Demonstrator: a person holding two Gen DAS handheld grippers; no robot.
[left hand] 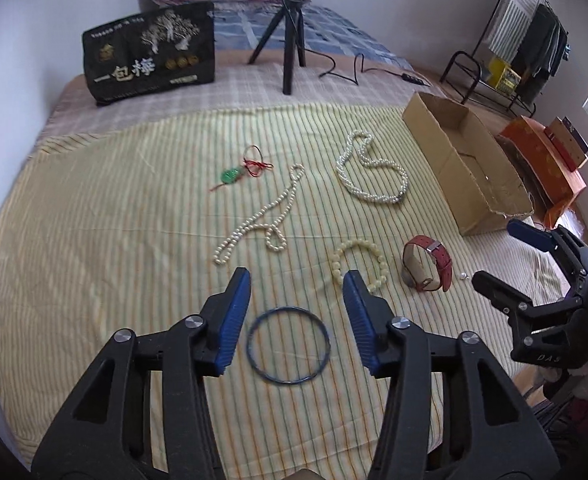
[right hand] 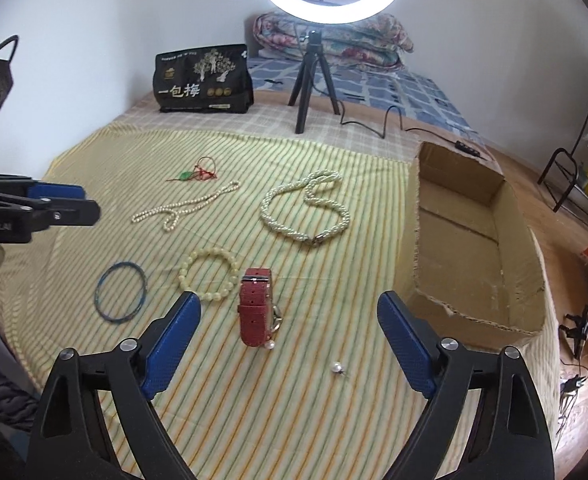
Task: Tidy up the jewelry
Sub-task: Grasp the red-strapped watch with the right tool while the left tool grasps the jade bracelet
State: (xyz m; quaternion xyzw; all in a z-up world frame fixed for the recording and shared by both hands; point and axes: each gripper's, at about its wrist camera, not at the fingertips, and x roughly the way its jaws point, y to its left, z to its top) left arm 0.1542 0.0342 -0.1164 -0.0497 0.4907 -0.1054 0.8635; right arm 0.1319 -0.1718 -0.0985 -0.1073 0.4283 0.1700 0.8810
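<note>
Jewelry lies on a yellow striped cloth [left hand: 94, 220]. My left gripper [left hand: 296, 280] is open, and a thin blue bangle [left hand: 290, 309] lies flat between its fingers, untouched. My right gripper [right hand: 287, 298] is open wide over a red-strapped watch [right hand: 256, 308], with a loose pearl earring [right hand: 337, 367] nearer its right finger. A cream bead bracelet [left hand: 358, 245] [right hand: 182, 276] sits between bangle and watch [left hand: 440, 258]. Farther back lie a thin pearl strand [left hand: 254, 224], a thick twisted pearl necklace [left hand: 374, 194] and a green pendant on red cord [left hand: 232, 176].
An empty cardboard box [right hand: 462, 264] stands at the cloth's right edge. A black printed bag [left hand: 150, 56], a small tripod [left hand: 290, 40] with its cable, and a ring light [right hand: 330, 12] stand behind. An orange bag [left hand: 542, 160] and a clothes rack [left hand: 514, 40] are off the bed's right.
</note>
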